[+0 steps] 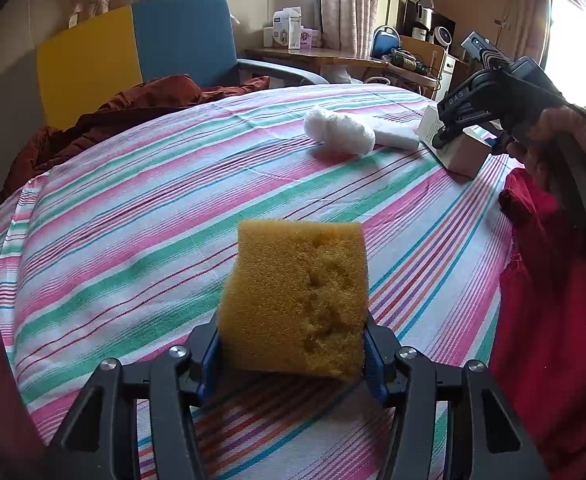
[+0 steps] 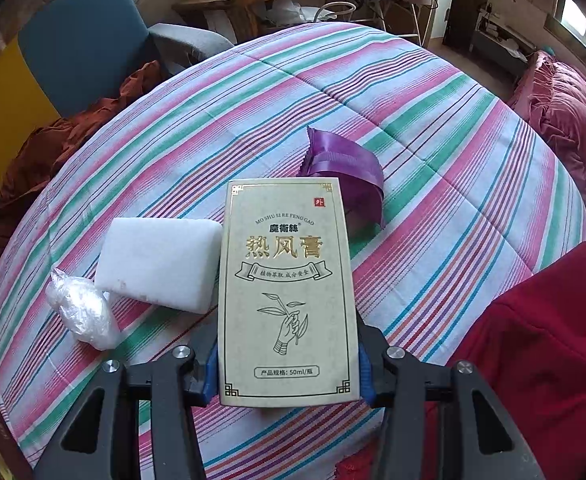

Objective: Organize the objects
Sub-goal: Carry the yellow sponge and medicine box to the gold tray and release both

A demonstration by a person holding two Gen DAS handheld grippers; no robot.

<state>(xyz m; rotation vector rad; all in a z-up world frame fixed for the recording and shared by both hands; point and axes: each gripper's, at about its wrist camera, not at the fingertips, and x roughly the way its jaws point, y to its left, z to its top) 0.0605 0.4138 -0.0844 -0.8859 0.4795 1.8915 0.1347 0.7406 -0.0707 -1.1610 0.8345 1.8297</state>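
Black angular linkage arms with round silver screws and blue inner finger pads [image 1: 209,360] are seen on both grippers. White "DAS" lettering is printed on the right gripper [image 1: 445,136], beside a red sleeve [image 1: 549,320].

L tool [image 1: 293,344]: fingers closed in on a yellow sponge [image 1: 297,300], blue pads [image 1: 209,360] pressing both its sides, sponge sticking up fwd of the tips. R tool [image 2: 287,364]: clamped on a pale box [image 2: 287,292] w/ gold lettering, gripped at the lower edges. In the left wrist view the R tool [image 1: 459,120] sits far right, person's hand [image 1: 549,140] wrapped round its handle, tips angled down-left.
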